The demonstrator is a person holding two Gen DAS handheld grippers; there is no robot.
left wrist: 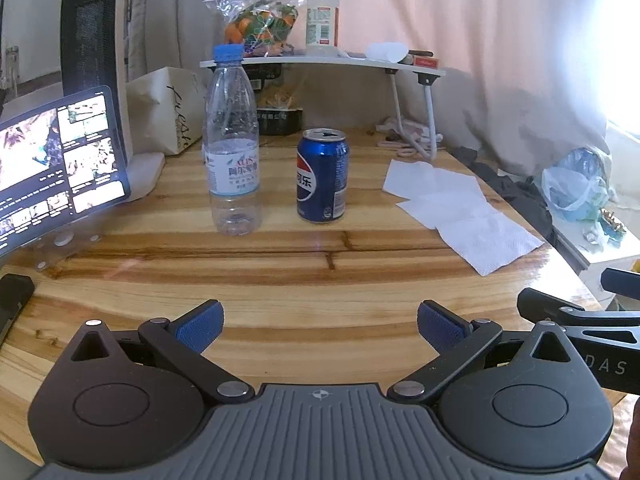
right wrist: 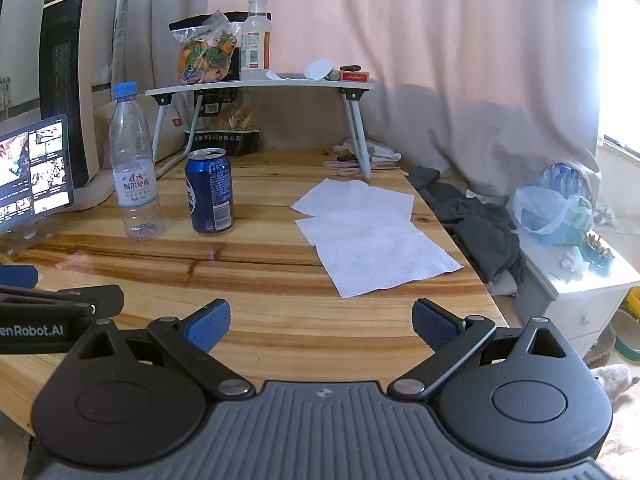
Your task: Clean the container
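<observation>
The can point(left wrist: 322, 176) stands upright and opened toward the far left part of the tabletop point(left wrist: 280, 280), just beside the bottle point(left wrist: 231, 152), which is on its left and nearer the tablet point(left wrist: 52, 168) at the left edge; whether the task's container is the can or the bottle cannot be told, though both stand untouched. To the right of the can, well apart from it, the tissues point(left wrist: 460, 216) lie flat and overlapping, running toward the right edge. By the look of it the cleaning has not begun: no tissue is picked up, no container is held, and nothing shows wiping, so the whole task is left — likely taking a tissue, steadying a container, and wiping it. The left gripper point(left wrist: 320, 330) hangs over the near edge with its jaws spread wide and empty, the can ahead of it and near its centre line, the bottle ahead to the left. The right gripper point(right wrist: 322, 328) is likewise over the near edge, jaws released and empty, with the tissues straight ahead and the can well off to its left. Behind, along the far edge, a small shelf point(left wrist: 320, 65) carries a bag and another bottle.
</observation>
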